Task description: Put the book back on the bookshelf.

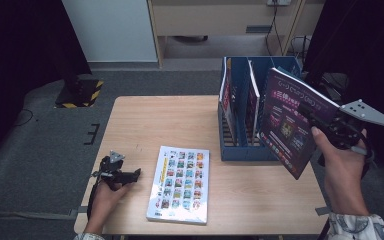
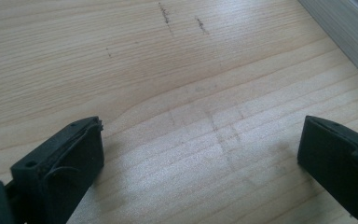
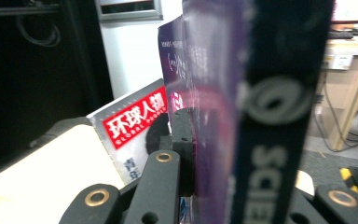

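While we hold the purple magazine [image 1: 291, 120] upright between the pinching jaws of our right gripper [image 1: 314, 116], tilted in the air just beside the blue file rack [image 1: 240, 148], our left gripper [image 1: 130, 175] rests on the table [image 1: 150, 120], jaws spread, near the sticker book [image 1: 181, 183].

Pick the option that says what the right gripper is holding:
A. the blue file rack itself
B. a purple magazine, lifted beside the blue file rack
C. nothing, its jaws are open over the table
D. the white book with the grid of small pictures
B: in the high view the right gripper is clamped on the purple magazine, held in the air next to the blue file rack, while the white book lies flat on the table.
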Action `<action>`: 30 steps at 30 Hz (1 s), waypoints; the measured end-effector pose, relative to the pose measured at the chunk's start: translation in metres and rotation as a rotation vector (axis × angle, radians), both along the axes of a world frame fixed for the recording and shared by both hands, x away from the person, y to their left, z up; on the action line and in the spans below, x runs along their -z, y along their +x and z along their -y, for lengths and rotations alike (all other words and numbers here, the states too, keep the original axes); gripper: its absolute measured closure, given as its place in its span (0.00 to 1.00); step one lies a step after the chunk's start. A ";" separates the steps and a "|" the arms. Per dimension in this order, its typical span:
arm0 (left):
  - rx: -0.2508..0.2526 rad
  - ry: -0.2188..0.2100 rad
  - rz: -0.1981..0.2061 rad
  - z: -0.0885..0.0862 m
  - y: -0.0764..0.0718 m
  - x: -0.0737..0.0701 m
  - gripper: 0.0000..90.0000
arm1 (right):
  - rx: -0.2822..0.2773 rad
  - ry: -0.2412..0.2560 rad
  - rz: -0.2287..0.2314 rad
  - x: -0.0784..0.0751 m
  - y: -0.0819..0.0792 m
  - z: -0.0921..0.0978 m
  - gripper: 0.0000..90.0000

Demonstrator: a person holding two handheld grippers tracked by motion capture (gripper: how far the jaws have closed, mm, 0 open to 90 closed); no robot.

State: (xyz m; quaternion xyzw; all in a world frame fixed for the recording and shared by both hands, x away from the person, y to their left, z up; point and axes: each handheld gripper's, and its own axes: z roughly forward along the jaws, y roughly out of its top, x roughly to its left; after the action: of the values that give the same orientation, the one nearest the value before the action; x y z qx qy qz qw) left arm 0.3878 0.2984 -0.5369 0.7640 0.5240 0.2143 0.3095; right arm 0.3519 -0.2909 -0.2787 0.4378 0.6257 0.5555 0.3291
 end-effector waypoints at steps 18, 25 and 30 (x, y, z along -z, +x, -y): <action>-0.007 0.000 0.000 0.001 0.000 0.000 0.00 | 0.145 -0.049 0.014 0.011 0.060 -0.026 0.93; -0.007 0.000 0.000 0.001 0.000 0.000 0.00 | 0.196 -0.024 0.015 0.016 0.085 -0.037 0.93; -0.007 0.000 0.000 0.001 0.000 0.000 0.00 | 0.220 -0.024 0.010 0.020 0.097 -0.043 0.93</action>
State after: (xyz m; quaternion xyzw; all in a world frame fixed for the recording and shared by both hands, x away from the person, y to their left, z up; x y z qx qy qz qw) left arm 0.3880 0.2977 -0.5369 0.7623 0.5264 0.2155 0.3087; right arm 0.4486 -0.2476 -0.2989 0.4968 0.5790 0.5107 0.3963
